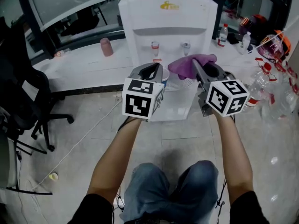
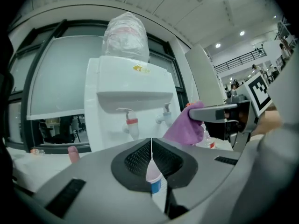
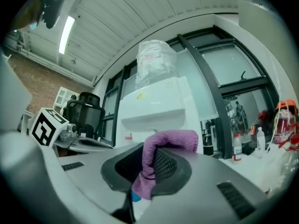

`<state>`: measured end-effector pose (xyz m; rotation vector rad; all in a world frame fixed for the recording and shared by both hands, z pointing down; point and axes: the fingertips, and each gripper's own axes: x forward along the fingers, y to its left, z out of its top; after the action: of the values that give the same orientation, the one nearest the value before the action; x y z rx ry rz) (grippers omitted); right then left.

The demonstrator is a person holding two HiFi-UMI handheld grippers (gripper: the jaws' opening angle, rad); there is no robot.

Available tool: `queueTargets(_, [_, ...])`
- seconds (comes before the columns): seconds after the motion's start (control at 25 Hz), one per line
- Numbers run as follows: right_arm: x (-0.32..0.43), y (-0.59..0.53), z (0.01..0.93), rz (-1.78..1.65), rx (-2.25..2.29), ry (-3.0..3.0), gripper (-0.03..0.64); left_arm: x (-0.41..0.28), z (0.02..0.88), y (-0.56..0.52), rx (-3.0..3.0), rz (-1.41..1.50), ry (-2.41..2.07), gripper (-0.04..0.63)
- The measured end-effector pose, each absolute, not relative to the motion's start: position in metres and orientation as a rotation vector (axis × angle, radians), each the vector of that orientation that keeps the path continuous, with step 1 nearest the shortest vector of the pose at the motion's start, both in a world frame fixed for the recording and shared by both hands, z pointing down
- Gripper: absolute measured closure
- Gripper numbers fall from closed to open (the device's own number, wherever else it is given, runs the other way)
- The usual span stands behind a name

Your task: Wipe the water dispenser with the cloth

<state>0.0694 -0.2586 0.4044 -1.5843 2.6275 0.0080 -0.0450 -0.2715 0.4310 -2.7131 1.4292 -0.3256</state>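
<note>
Purple terry cloth (image 3: 170, 138) clamped in my right gripper (image 3: 147, 167), before the white water dispenser (image 1: 168, 20).
Limp, light; I'd keep it bunched. Left gripper (image 2: 151, 149) closed, empty.

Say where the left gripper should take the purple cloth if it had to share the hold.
Take the loose bunch of the cloth spilling past the tips of the right gripper toward the water dispenser. Come from the left, where that fold hangs free; the right gripper is shut on the rest. The left gripper is shut and empty, so it would need to open first.
</note>
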Motion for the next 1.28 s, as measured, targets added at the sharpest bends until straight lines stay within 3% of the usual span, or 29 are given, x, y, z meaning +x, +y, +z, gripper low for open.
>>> queueTargets(0.56, [-0.045, -0.265, 0.308, 0.145, -1.242, 2.732, 0.575, -0.107, 0.390, -0.278, -2.599, -0.265, 1.598, 0.566])
queueTargets(1.28, [-0.121, -0.320, 0.285, -0.121, -1.098, 2.629, 0.577, -0.195, 0.403, -0.266, -2.474, -0.259, 1.836, 0.566])
